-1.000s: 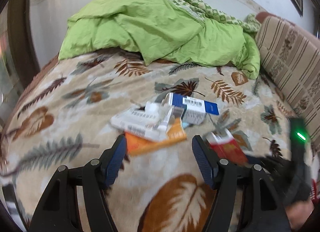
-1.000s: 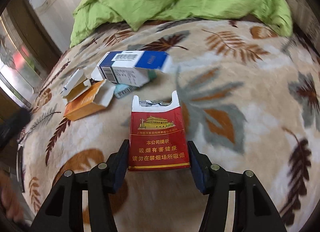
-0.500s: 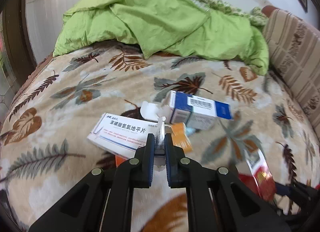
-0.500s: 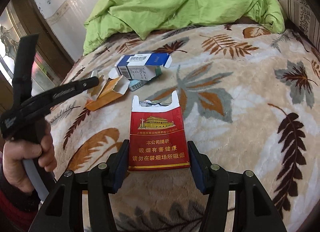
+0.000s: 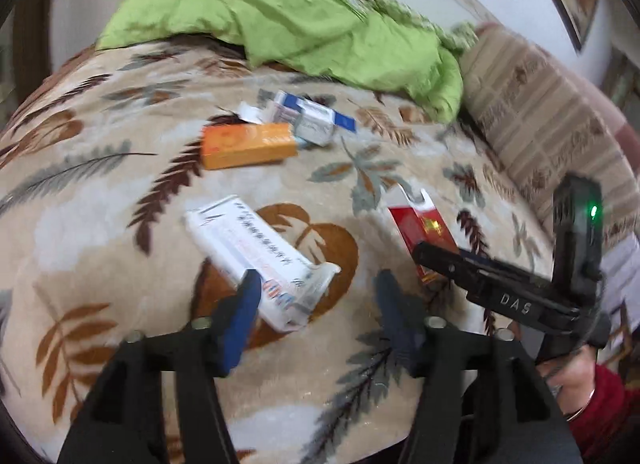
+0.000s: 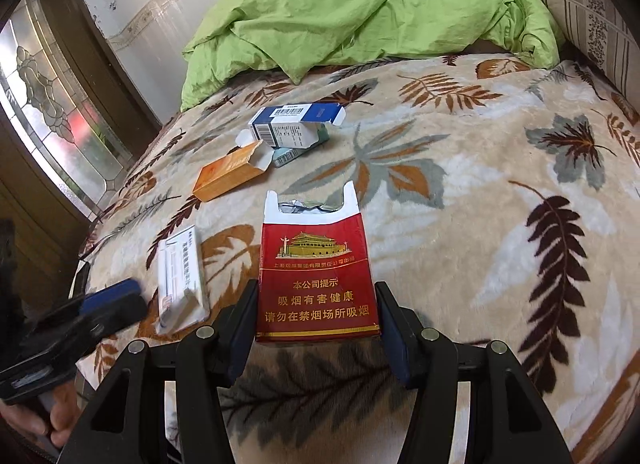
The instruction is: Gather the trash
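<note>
Left gripper (image 5: pixel 316 300) was clamped tight on the white box's flap half a second back; now its jaws are opening, standing about half wide. White box (image 5: pixel 260 260) lies on the blanket, its torn end between the pads, touching the left pad (image 5: pixel 240 316) or just beside it — blur, cannot tell. It has been dragged off the pile and now sits apart from the orange box (image 5: pixel 248 146), which lies ahead of the left gripper, uncovered. Blue-white box (image 5: pixel 312 120) is beyond it, touching the orange one's far end.

Right gripper (image 6: pixel 316 328) unchanged: mid-width jaws holding the red cigarette pack (image 6: pixel 316 276) by its sides, open top facing away, foil showing. The pack is lifted slightly off the blanket. From the right wrist view the white box (image 6: pixel 180 276) is to the left of the pack, left gripper's blue pad (image 6: pixel 112 292) beside it. A hand (image 5: pixel 572 380) with a red sleeve grips the right tool's handle.

Surface: bed with a beige leaf-print blanket (image 6: pixel 480 192). Green duvet (image 6: pixel 360 12) bunched at the far end. Striped pillow (image 6: pixel 588 12) to the far right. Brown door with patterned glass (image 6: pixel 52 104) to the left, white wall behind.
</note>
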Demonstrator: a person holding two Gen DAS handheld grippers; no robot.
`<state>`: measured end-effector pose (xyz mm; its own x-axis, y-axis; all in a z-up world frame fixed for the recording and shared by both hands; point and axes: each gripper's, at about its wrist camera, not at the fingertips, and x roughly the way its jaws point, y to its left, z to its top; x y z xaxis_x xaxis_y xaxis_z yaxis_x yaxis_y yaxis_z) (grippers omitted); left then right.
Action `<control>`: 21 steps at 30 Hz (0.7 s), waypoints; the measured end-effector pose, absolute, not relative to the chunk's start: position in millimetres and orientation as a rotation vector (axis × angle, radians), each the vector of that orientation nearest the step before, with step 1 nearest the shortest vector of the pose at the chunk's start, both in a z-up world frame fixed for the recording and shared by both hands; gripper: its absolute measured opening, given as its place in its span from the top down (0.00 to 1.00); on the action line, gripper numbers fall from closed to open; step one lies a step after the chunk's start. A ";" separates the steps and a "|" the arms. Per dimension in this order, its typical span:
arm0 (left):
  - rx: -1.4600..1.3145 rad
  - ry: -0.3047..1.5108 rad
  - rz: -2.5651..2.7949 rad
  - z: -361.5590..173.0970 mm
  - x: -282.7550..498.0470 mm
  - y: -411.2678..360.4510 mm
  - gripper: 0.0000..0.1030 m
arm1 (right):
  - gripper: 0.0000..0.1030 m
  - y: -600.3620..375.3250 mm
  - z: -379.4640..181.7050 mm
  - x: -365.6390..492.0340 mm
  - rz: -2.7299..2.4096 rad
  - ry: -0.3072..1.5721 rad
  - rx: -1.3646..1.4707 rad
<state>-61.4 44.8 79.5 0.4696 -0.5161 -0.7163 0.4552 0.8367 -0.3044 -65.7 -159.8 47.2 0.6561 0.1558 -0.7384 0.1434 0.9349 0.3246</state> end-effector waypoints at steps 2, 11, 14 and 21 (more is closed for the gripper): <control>-0.091 0.908 -0.555 82.4 -56.5 48.8 0.42 | 0.42 -161.1 48.2 -68.9 0.004 0.851 0.379; -0.252 1.073 -0.235 50.2 -4.8 46.6 0.40 | 0.42 -170.2 47.8 -73.2 -0.029 0.826 0.401; -0.261 1.079 -0.201 45.1 4.6 32.5 0.28 | 0.42 -172.6 47.3 -73.5 -0.037 0.826 0.403; -0.082 1.077 -0.157 29.7 5.9 4.5 0.28 | 0.42 -176.6 46.2 -72.8 -0.036 0.822 0.420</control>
<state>5.9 4.5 29.7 0.4639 -0.1672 -0.8700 0.0872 0.9859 -0.1430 -72.8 -176.6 46.2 0.6850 0.1294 -0.7170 0.1921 0.9172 0.3490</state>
